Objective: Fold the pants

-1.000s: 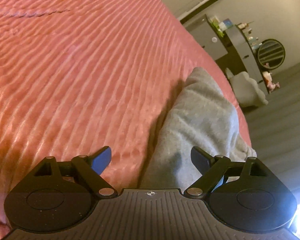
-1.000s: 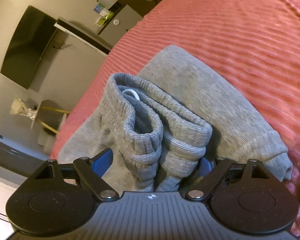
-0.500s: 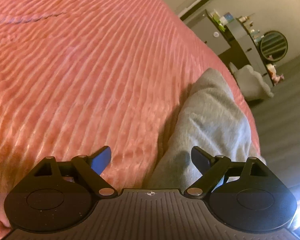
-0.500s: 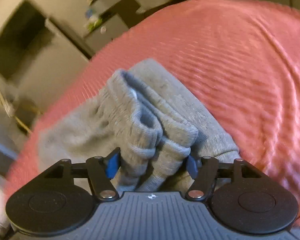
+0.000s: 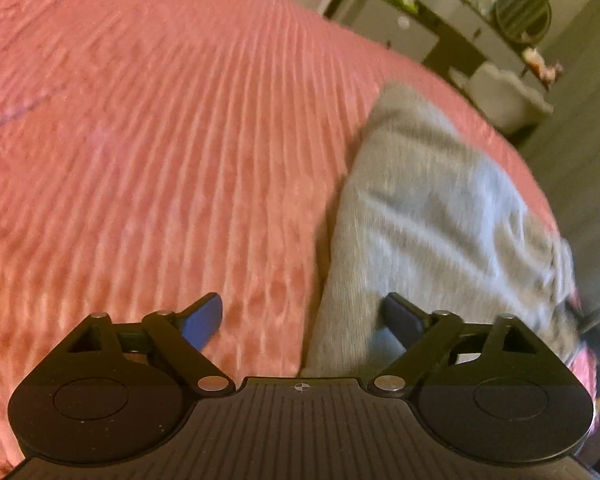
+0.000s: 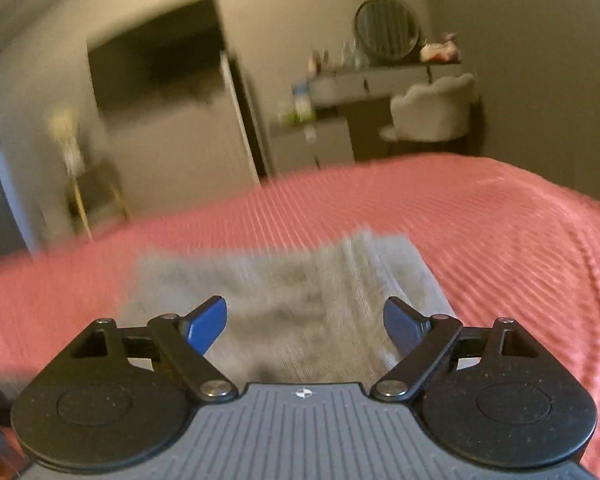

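A home bedroom — pink ribbed bedspread point(image 6: 480, 216), vanity desk point(image 6: 380, 78) with round mirror point(image 6: 388, 28), perhaps a wall-mounted television point(image 6: 156, 52).

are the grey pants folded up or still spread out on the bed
Folded. The grey pants lie as one compact, layered bundle on the pink bedspread, with no legs trailing out. Motion blur hides how neat the fold is.

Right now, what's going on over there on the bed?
A person with a handheld gripper in each hand is folding grey pants on a pink bedspread. The pants lie in a folded bundle. The right gripper is opening above them with nothing between its pads; the left gripper is open at the bundle's edge, holding nothing.
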The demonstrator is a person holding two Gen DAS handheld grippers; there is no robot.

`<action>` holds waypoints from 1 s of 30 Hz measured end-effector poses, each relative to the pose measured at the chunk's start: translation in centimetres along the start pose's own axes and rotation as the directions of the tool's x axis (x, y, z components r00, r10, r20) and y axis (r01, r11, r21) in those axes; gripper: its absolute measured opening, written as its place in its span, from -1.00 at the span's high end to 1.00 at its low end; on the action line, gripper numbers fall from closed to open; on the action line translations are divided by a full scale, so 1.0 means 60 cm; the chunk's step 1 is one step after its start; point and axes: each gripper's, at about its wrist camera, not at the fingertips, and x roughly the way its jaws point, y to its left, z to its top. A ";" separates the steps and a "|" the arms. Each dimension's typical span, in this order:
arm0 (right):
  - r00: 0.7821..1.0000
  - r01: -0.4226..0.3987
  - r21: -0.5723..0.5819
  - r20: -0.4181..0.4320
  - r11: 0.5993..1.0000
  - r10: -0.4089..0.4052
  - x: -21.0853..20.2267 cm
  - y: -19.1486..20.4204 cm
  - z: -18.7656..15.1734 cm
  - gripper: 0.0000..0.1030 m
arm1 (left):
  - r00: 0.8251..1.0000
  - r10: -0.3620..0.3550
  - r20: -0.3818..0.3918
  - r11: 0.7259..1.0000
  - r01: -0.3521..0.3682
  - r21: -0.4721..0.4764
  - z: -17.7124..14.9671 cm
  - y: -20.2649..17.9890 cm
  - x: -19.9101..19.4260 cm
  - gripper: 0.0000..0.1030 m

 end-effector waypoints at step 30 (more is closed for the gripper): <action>0.958 0.177 0.130 -0.248 0.976 -0.140 0.096 -0.065 0.004 -0.68 | 0.805 0.496 0.326 0.693 -0.593 0.409 0.176 -0.200 0.153 -0.73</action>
